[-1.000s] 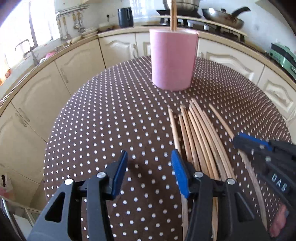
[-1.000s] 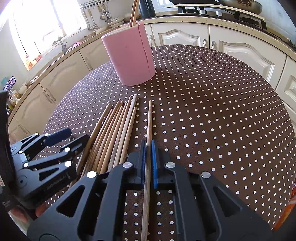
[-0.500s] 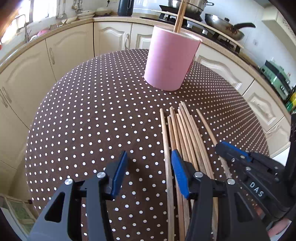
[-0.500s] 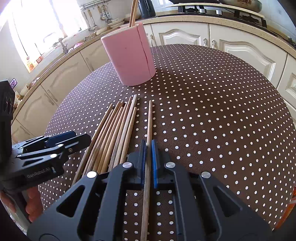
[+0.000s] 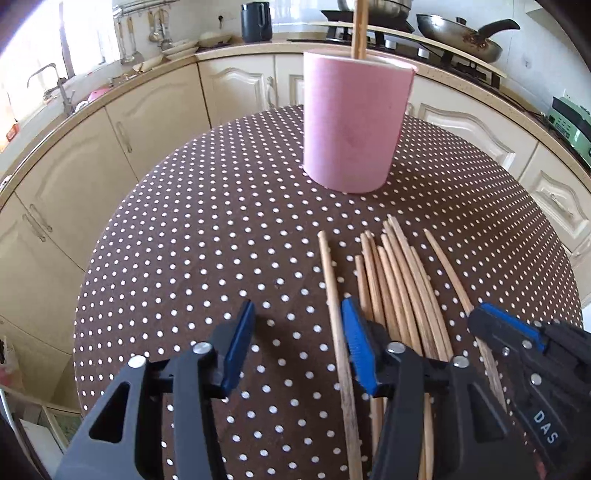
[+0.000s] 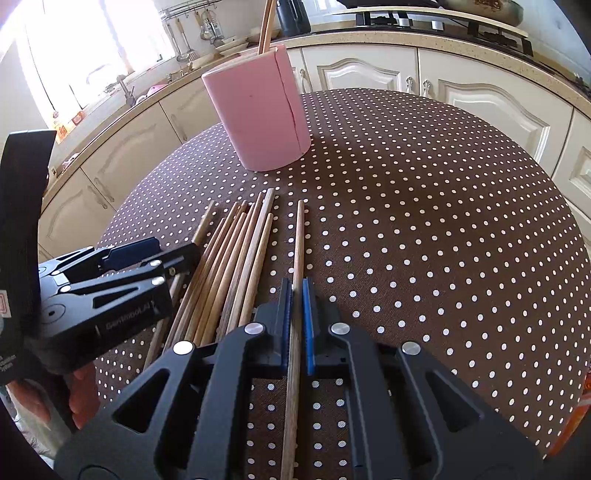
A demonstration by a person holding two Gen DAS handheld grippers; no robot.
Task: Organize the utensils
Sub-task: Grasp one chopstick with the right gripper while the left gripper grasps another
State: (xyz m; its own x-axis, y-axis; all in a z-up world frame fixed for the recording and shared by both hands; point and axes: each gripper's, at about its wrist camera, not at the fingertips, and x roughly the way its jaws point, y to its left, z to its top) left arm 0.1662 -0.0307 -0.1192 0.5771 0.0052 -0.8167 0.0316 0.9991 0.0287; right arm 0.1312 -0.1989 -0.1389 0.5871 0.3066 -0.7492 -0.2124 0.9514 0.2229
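Note:
A pink cylindrical holder stands at the far side of the dotted round table, with a chopstick upright in it. Several wooden chopsticks lie in a loose bundle in front of it. My left gripper has its jaws closing around the leftmost chopstick, which lies just inside its right finger; the pads do not press on it. My right gripper is shut on a single chopstick lying apart on the bundle's right side. The two grippers flank the pile.
Cream cabinets and a counter curve around the table's far side. A stove with pans sits at the back right, a sink tap at the left. The tablecloth's right half bears nothing.
My left gripper has shifted sideways toward the pile, so the leftmost chopstick now lies between its jaws, which have narrowed a little. The right gripper and its chopstick have not moved.

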